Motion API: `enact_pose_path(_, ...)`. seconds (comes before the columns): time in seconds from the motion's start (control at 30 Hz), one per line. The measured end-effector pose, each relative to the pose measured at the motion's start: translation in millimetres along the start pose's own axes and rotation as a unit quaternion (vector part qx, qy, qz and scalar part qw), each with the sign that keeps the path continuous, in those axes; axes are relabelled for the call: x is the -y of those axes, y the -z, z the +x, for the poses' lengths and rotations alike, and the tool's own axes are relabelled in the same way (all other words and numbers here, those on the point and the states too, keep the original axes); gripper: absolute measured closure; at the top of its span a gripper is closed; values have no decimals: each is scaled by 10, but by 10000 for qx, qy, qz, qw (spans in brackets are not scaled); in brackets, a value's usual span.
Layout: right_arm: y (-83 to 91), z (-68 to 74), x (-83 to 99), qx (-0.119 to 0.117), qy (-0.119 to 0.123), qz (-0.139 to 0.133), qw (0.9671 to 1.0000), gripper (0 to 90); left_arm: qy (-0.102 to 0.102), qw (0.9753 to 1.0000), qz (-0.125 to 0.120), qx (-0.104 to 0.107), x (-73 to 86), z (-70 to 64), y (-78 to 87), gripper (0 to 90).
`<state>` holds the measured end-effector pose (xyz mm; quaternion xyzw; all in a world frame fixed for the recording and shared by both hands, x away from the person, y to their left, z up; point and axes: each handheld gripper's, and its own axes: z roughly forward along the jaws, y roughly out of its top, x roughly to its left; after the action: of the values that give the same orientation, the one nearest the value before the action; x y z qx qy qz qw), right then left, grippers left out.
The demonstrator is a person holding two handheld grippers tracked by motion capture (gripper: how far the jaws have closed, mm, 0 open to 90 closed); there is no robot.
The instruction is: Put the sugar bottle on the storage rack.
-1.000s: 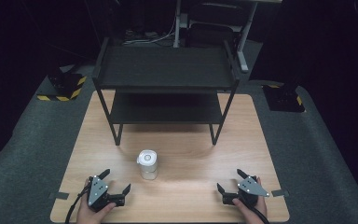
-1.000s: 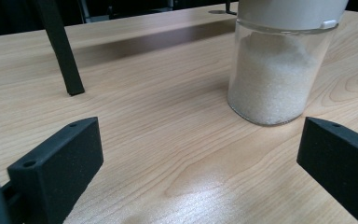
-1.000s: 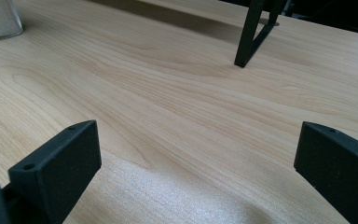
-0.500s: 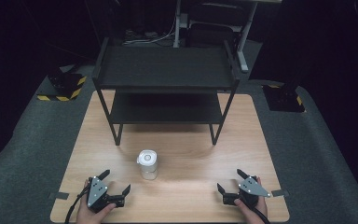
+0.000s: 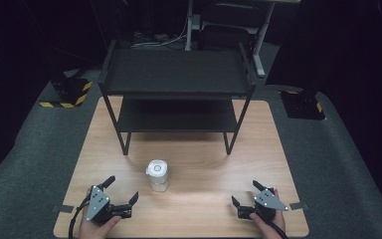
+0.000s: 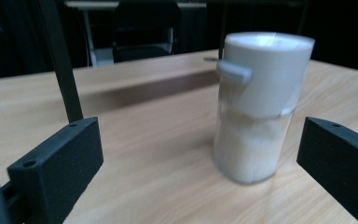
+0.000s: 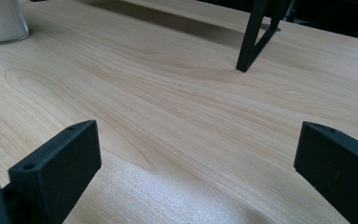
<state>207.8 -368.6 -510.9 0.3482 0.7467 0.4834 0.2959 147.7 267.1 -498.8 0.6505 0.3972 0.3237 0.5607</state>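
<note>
A small clear jar (image 5: 157, 176) with a white lid and white grains inside stands upright on the wooden table (image 5: 199, 164), in front of the black shelf rack (image 5: 176, 82). My left gripper (image 5: 122, 190) rests open near the front left edge, a short way left of the jar. In the left gripper view the jar (image 6: 256, 105) stands ahead, right of centre, between the lines of the wide-open jaws and apart from them. My right gripper (image 5: 245, 194) lies open near the front right edge, nothing between its fingers. The jar's base (image 7: 0, 21) shows at the far left of the right gripper view.
The two-tier black rack takes up the back half of the table; one leg (image 7: 251, 37) stands ahead of the right gripper. Yellow-black striped floor bases (image 5: 67, 94) sit off the table at left and right. Bare wood lies between the grippers.
</note>
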Motion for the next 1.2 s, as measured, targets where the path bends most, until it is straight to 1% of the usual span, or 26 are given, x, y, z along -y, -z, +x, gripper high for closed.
enact_pose_path(0.03,0,0,0,0,0,0,10000,2,0,10000,0,0,0,0,0,5)
enact_pose_path(0.07,1,0,1,0,-2,-4,10000,2,42,10000,-75,27,-39,-29,13,5)
enact_pose_path(0.1,1,0,1,0,-2,-4,10000,2,42,10000,-75,27,-39,-29,13,5)
enact_pose_path(0.17,0,2,-2,3,-4,7,10000,2,35,9999,-146,36,-63,-70,22,5)
enact_pose_path(0.23,-1,-1,-3,-4,6,8,10000,2,62,9997,-213,58,-89,-150,17,5)
enact_pose_path(0.37,-1,-1,-5,-8,8,13,10000,2,14,9998,-186,32,-93,-286,-38,5)
enact_pose_path(0.4,-1,-1,-5,-8,8,13,10000,2,14,9998,-186,32,-93,-286,-38,5)
enact_pose_path(0.5,0,-3,-1,-9,6,1,10000,2,29,9999,-138,22,-67,-371,-107,5)
enact_pose_path(0.57,1,-4,3,-13,7,-8,10000,2,3,10000,-83,38,-54,-414,-157,5)
enact_pose_path(0.6,2,-3,3,-12,4,-10,10000,2,35,9999,-106,26,-30,-446,-184,5)
enact_pose_path(0.67,3,-3,5,-10,3,-15,10000,2,67,10000,-60,37,-16,-474,-226,5)
enact_pose_path(0.73,3,-1,6,-5,3,-16,10000,2,28,10000,2,5,0,-513,-272,5)
enact_pose_path(0.77,4,0,7,-6,10,-21,10000,2,115,9999,-6,-40,54,-555,-327,5)
enact_pose_path(0.8,5,0,8,-6,13,-24,10000,2,135,9999,40,-59,67,-575,-359,5)
enact_pose_path(0.83,5,1,9,-6,15,-26,10000,2,88,9999,75,-94,87,-604,-392,6)
enact_pose_path(0.87,5,1,9,-6,15,-26,10000,2,88,9999,75,-94,87,-604,-392,7)
enact_pose_path(0.93,6,1,12,-5,35,-32,10000,2,22,9998,152,-139,127,-647,-460,8)
enact_pose_path(0.97,7,-1,14,-10,41,-40,10000,2,67,9997,171,-188,155,-680,-511,9)
enact_pose_path(1.0,8,-1,15,-11,38,-42,10000,2,67,9997,171,-188,155,-680,-511,14)
enact_pose_path(1.07,8,-3,16,-13,35,-44,10000,2,116,9996,132,-206,182,-705,-566,19)
enact_pose_path(1.13,8,-5,17,-21,38,-48,10000,2,100,9996,120,-240,185,-728,-618,35)
enact_pose_path(1.2,8,-4,19,-17,54,-54,10000,2,199,9993,96,-292,186,-750,-693,60)
